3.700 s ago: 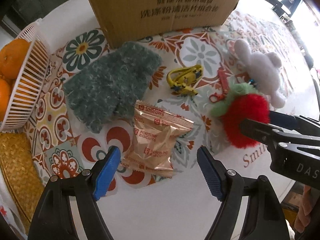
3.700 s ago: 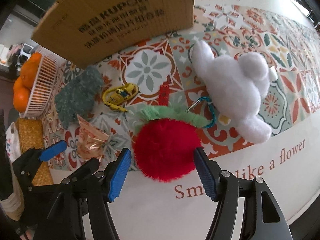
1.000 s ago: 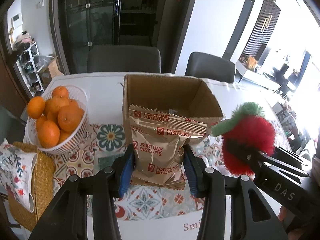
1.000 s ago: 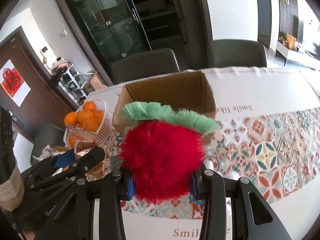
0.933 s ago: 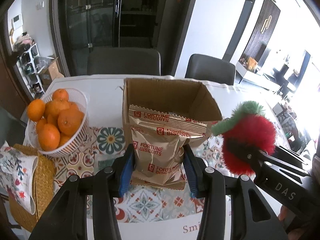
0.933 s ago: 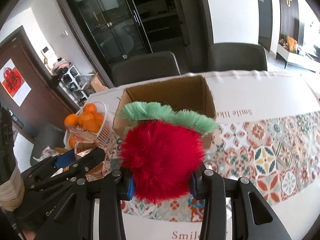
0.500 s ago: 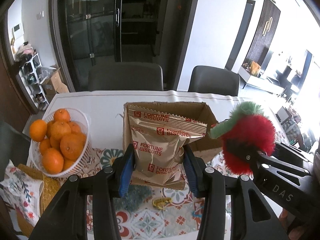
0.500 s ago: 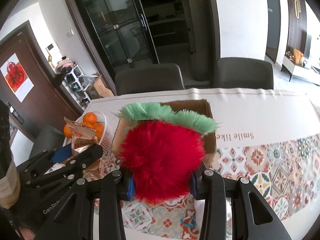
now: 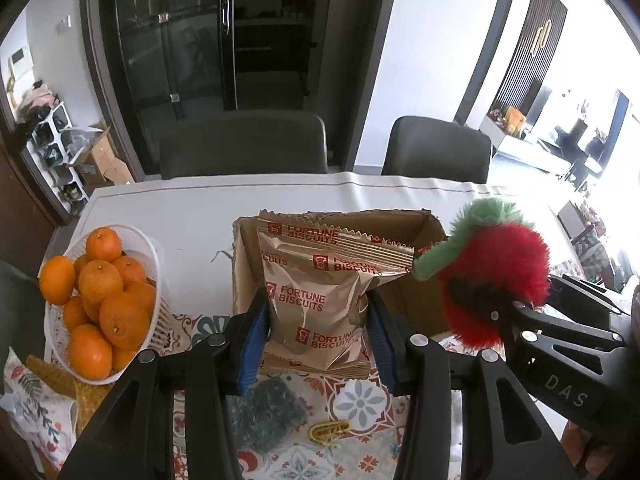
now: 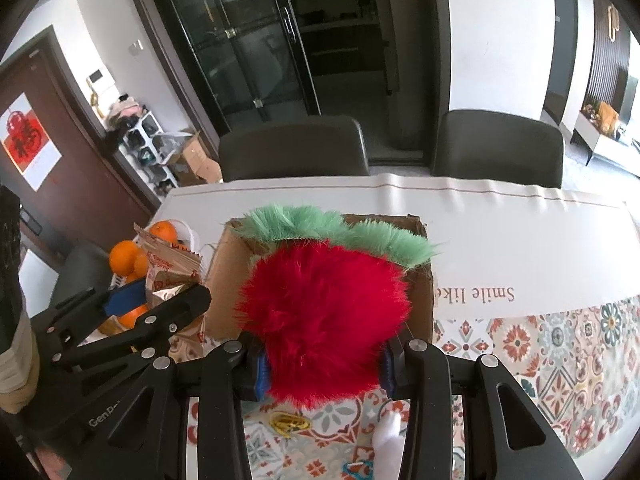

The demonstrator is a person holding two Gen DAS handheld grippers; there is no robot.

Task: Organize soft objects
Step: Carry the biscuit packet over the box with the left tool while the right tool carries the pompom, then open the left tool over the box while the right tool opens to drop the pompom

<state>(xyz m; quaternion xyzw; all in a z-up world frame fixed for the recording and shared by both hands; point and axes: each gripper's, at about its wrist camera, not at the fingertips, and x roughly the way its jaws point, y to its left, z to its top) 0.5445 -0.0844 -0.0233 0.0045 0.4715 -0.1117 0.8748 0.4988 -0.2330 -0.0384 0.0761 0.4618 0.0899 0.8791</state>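
Note:
My left gripper (image 9: 316,344) is shut on a gold Fortune Biscuits packet (image 9: 320,296) and holds it high in front of the open cardboard box (image 9: 416,312). My right gripper (image 10: 324,372) is shut on a red plush strawberry (image 10: 324,320) with green leaves, held above the box's near edge (image 10: 228,280). The strawberry also shows at the right of the left wrist view (image 9: 496,280). A grey-green glove (image 9: 260,416) lies on the tablecloth below. The tip of a white plush toy (image 10: 388,436) shows between the right fingers.
A white basket of oranges (image 9: 100,304) stands left of the box. A yellow clip (image 9: 328,428) lies on the patterned cloth. A woven mat and a floral cloth (image 9: 32,412) sit at the far left. Two dark chairs (image 9: 244,144) stand behind the table.
Both grippers have risen higher with their objects still held. The box and the basket now sit lower and farther in both views, and more of the tablecloth with the glove and clip shows below.

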